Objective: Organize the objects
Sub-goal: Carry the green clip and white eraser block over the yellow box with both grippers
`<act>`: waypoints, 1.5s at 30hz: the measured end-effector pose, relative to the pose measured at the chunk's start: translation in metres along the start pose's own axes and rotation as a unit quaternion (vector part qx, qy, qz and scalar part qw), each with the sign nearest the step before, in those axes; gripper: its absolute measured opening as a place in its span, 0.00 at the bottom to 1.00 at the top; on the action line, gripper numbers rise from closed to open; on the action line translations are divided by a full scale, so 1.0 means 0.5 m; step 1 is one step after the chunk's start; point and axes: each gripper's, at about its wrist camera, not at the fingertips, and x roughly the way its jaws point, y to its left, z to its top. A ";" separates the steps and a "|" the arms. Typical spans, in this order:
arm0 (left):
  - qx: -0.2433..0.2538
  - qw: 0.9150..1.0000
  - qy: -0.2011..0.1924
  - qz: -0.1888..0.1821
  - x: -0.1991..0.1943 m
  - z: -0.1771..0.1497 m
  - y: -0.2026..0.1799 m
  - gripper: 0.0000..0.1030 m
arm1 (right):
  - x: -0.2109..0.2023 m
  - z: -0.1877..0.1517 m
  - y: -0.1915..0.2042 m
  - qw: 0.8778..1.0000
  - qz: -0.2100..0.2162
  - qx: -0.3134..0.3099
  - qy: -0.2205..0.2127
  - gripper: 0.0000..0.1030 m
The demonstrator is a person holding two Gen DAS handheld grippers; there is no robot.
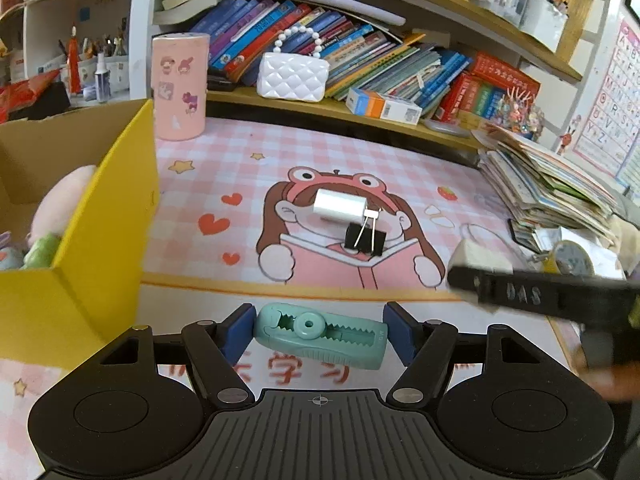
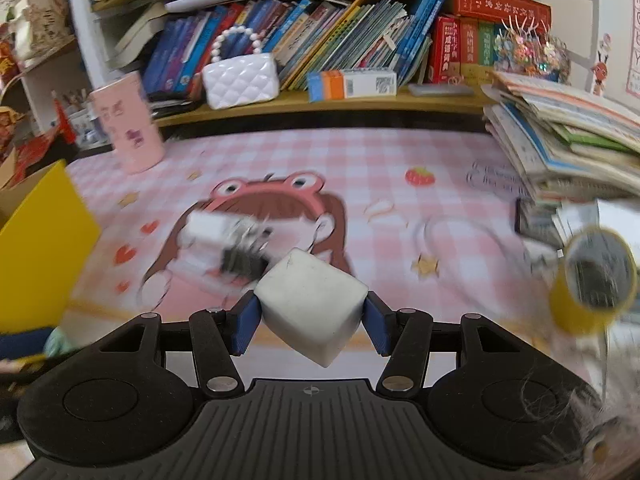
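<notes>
Yellow cardboard box (image 1: 100,220) stands open at your far left with soft toys inside, and just right of it your left gripper (image 1: 320,338) is clamped on the teal correction tape dispenser (image 1: 322,338), blue pads pressing both its ends above the pink checked desk mat (image 1: 360,148). Farther out, mid-mat, a white charger plug (image 1: 339,206) lies touching a black binder clip (image 1: 364,240). To the right, your right gripper (image 2: 314,316) holds a white eraser block (image 2: 314,304) tilted on one corner, lifted off the mat, with a yellow tape roll (image 2: 592,284) near the book stack (image 2: 568,132) at far right.
</notes>
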 end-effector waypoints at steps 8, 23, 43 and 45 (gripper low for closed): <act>-0.012 1.000 -0.001 0.009 -0.077 -0.049 0.069 0.68 | -0.058 -0.085 0.099 0.999 0.021 -0.020 0.031 0.50; -0.056 0.996 -0.008 0.067 -0.221 -0.130 0.244 0.68 | -0.118 -0.168 0.315 0.994 0.073 -0.073 0.046 0.50; -0.057 0.990 -0.055 0.114 -0.377 -0.178 0.396 0.68 | -0.168 -0.231 0.528 0.987 0.120 -0.103 0.021 0.50; -0.056 0.989 -0.069 0.117 -0.390 -0.167 0.407 0.68 | -0.174 -0.226 0.542 0.987 0.117 -0.112 0.007 0.50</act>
